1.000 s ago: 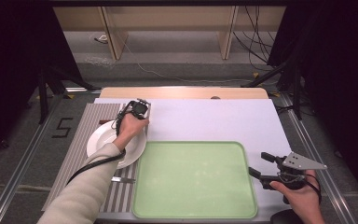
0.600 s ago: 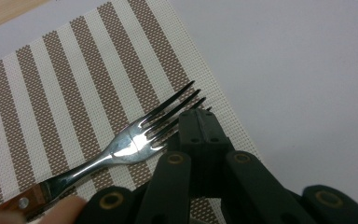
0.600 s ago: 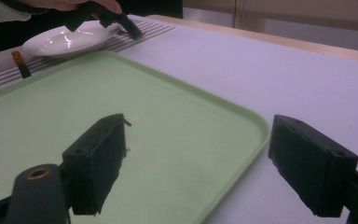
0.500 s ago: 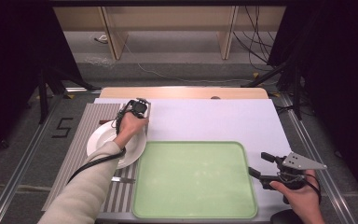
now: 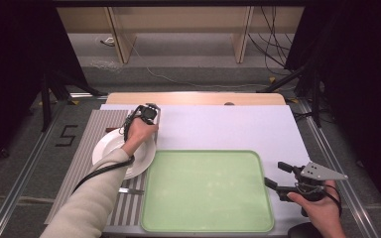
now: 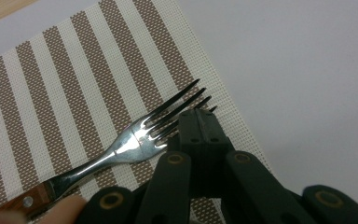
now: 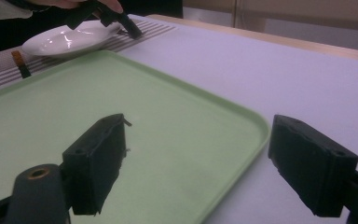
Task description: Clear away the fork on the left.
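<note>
Your left tool [image 6: 200, 122], jaws pressed together, rests on the fork [image 6: 135, 142] tines. It's stiff, slick steel, so grip its wooden handle. Your right tool [image 7: 200, 163] gapes wide.

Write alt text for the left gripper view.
Two black jaws, closed together, press on the tines of a steel fork lying on a brown-and-cream striped placemat. The fork's wooden handle runs off the lower left, and the bare pale table lies to the right.

fork [image 6: 135, 140] handle cut off at frame edge, one tine behind left gripper [image 6: 200, 126]
</note>
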`<state>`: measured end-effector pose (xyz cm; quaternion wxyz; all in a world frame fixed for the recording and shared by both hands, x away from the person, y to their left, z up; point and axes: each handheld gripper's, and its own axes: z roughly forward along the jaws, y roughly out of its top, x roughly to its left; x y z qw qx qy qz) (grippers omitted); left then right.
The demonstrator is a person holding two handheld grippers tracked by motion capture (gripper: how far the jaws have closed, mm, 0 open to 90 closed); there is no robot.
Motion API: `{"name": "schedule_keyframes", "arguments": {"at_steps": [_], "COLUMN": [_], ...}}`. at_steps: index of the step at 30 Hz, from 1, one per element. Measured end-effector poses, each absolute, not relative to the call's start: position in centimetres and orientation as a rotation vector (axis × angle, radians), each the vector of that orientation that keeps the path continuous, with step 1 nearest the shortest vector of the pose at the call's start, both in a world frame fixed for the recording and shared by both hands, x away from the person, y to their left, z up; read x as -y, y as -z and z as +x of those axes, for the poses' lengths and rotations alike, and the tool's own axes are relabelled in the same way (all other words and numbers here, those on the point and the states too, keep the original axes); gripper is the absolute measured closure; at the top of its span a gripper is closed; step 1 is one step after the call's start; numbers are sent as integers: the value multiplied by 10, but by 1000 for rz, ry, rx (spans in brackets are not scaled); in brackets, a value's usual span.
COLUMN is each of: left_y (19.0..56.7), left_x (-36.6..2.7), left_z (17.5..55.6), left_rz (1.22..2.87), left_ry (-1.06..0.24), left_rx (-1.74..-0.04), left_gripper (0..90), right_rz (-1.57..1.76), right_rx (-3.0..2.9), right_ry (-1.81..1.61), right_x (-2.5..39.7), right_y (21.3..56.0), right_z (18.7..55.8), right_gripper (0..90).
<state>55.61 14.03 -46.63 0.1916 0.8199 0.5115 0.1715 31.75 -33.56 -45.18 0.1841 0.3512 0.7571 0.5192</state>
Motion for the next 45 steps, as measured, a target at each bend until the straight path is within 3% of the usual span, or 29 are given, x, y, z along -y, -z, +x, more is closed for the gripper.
{"name": "schedule_keyframes", "arguments": {"at_steps": [45], "left_y": [462], "left_x": [-134], "left_z": [571], "left_rz": [2372], "left_ry": [-418], "left_rx": [-1505], "left_gripper": [894], "right_rz": [995], "right_rx": [-2140], "right_ry": [-1466], "right_x": [335], "right_y": [452], "right_z": [317], "right_gripper": [200]}}
